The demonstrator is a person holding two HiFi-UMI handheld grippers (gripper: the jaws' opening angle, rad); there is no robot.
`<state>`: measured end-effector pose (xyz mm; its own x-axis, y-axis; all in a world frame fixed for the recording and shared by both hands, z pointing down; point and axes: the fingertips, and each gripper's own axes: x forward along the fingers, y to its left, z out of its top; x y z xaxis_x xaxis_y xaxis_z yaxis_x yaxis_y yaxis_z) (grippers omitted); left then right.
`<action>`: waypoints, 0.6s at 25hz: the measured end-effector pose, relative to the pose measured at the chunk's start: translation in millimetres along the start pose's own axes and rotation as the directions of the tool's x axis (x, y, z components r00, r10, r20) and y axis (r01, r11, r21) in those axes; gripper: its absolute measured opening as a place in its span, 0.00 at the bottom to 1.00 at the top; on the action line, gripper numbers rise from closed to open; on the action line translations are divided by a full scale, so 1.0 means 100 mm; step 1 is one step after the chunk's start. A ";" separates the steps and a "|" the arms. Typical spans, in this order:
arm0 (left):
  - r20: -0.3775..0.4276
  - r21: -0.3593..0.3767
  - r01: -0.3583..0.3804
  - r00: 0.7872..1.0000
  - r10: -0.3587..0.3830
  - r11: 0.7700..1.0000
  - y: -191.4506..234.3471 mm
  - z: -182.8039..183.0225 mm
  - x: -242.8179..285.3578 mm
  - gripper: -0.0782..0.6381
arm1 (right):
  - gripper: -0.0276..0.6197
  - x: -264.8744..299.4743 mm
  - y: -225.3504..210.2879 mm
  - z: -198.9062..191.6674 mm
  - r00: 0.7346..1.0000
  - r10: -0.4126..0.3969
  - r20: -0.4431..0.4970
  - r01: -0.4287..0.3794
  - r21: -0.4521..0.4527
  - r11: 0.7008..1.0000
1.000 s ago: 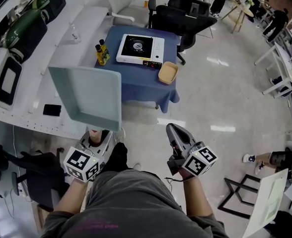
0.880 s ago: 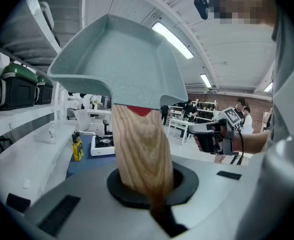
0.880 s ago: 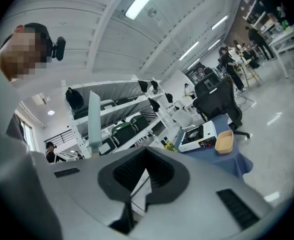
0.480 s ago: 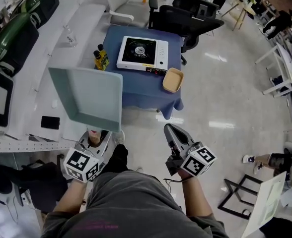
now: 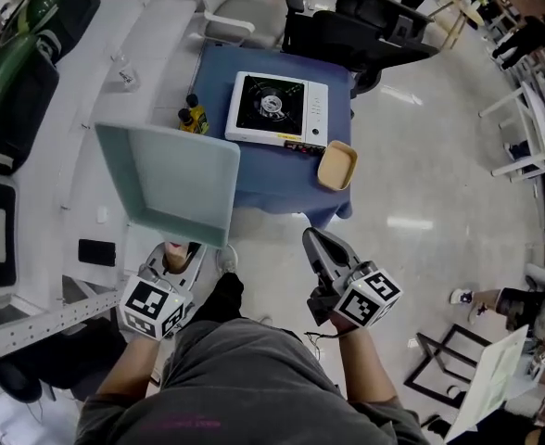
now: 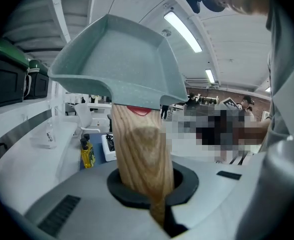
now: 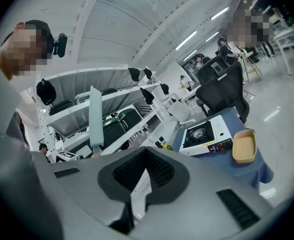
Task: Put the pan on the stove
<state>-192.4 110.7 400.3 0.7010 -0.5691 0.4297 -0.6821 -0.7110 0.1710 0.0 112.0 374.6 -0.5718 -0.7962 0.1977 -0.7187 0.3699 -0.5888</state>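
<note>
Low in the head view, the left gripper (image 5: 180, 256) has its fingers (image 6: 72, 204) closed tight on the wooden handle (image 6: 142, 154) of the pan (image 5: 171, 179). The pan is square and pale green. It is held up in the air at the left middle of the frame, tipped so you can see inside it. It is not on the stove.

The right gripper (image 5: 311, 239) is at the lower middle. Its fingers (image 7: 212, 204) are closed together with nothing in them.

Farther up is a small desk (image 5: 254, 184) with a blue cloth. The white stove (image 5: 277, 109) sits on it, near the top middle of the frame (its black burner ring is bare). Two yellow bottles (image 5: 194, 119) stand just beside the stove on its left. A tan dish (image 5: 337, 165) sits at the desk's right corner.

Behind the desk, at the top of the frame, is a black chair (image 5: 374, 26). A long white counter (image 5: 64, 146) runs up the left side, with dark green bags (image 5: 22, 72) at the upper left.
</note>
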 end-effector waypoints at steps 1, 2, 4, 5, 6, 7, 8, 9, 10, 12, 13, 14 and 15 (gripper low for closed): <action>-0.003 0.004 0.004 1.000 -0.004 1.000 0.08 0.03 0.03 0.11 | 0.05 0.08 -0.01 0.03 1.000 -0.004 -0.002 0.004 0.000 1.000; -0.005 0.008 0.008 1.000 -0.008 1.000 0.16 0.06 0.06 0.11 | 0.05 0.16 -0.01 0.06 1.000 -0.007 -0.003 0.007 0.000 1.000; -0.006 0.013 0.017 1.000 -0.017 1.000 0.31 0.14 0.13 0.11 | 0.05 0.31 -0.02 0.14 1.000 -0.017 -0.005 0.017 -0.001 1.000; -0.005 0.013 0.022 1.000 -0.022 1.000 0.39 0.17 0.16 0.11 | 0.05 0.38 -0.02 0.17 1.000 -0.023 -0.006 0.023 0.001 1.000; -0.005 0.013 0.027 1.000 -0.027 1.000 0.46 0.20 0.19 0.11 | 0.05 0.45 -0.03 0.20 1.000 -0.027 -0.005 0.027 0.003 1.000; -0.005 0.015 0.030 1.000 -0.030 0.999 0.53 0.23 0.22 0.11 | 0.05 0.53 -0.04 0.23 1.000 -0.029 -0.005 0.029 0.004 1.000; -0.006 0.019 0.032 0.999 -0.032 0.999 0.61 0.25 0.25 0.11 | 0.05 0.60 -0.04 0.25 0.999 -0.034 -0.007 0.034 0.004 0.999; -0.009 0.024 0.034 0.999 -0.034 0.999 0.68 0.27 0.27 0.11 | 0.05 0.67 -0.04 0.27 0.999 -0.039 -0.010 0.039 0.004 0.999; -0.011 0.030 0.036 0.999 -0.036 0.999 0.75 0.29 0.30 0.11 | 0.05 0.74 -0.04 0.29 0.999 -0.044 -0.014 0.044 0.003 0.999; -0.016 0.035 0.044 0.999 -0.044 0.998 0.87 0.31 0.35 0.11 | 0.05 0.87 -0.04 0.31 0.999 -0.050 -0.017 0.050 0.003 0.999; -0.019 0.035 0.049 0.999 -0.048 0.998 0.92 0.32 0.37 0.11 | 0.05 0.92 -0.04 0.32 0.998 -0.052 -0.017 0.053 0.003 0.999; -0.021 0.033 0.053 0.998 -0.052 0.998 0.96 0.32 0.40 0.11 | 0.05 0.97 -0.05 0.33 0.998 -0.054 -0.017 0.054 0.004 0.999; -0.023 0.031 0.055 0.998 -0.054 0.998 1.00 0.33 0.41 0.11 | 0.05 1.01 -0.05 0.33 0.998 -0.056 -0.017 0.056 0.006 0.998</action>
<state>-225.1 2.2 406.5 0.7319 -0.5204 0.4399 -0.6359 -0.7536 0.1665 -41.1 13.9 371.4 -0.5372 -0.8076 0.2433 -0.7474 0.3220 -0.5811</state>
